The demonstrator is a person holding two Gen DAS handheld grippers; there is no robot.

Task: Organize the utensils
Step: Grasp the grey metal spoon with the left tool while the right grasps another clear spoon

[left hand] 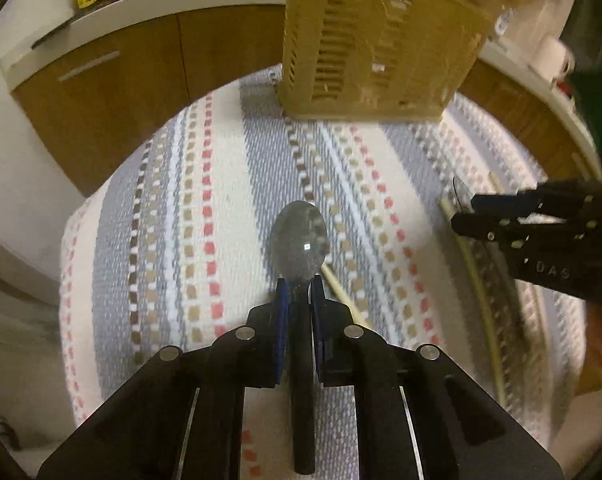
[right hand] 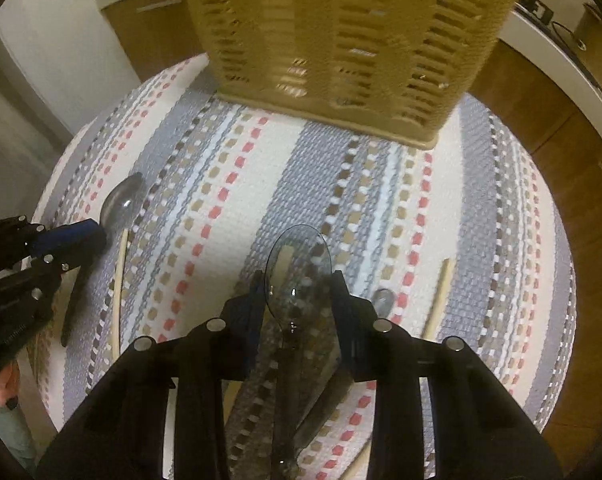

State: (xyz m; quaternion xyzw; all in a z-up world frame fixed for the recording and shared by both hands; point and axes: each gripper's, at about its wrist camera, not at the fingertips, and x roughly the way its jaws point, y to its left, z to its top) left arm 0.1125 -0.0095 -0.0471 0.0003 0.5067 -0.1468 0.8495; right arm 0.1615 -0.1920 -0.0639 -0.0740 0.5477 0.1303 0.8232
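Note:
My left gripper (left hand: 299, 286) is shut on a grey plastic spoon (left hand: 299, 240), bowl pointing forward, held above the striped cloth (left hand: 205, 184). It also shows at the left of the right wrist view (right hand: 97, 236), with the spoon (right hand: 121, 200). My right gripper (right hand: 299, 280) has its jaws apart around the bowl of a clear dark plastic spoon (right hand: 299, 264) lying on the cloth; I cannot tell whether they touch it. The tan slotted utensil basket (left hand: 365, 40) stands at the far end of the cloth (right hand: 341, 36).
Wooden chopsticks lie on the cloth: one under the left gripper (left hand: 343, 294), one at the left (right hand: 119, 280), one at the right (right hand: 439, 296). A small spoon bowl (right hand: 382, 300) lies beside the right gripper. Brown cabinets (left hand: 113, 92) stand behind.

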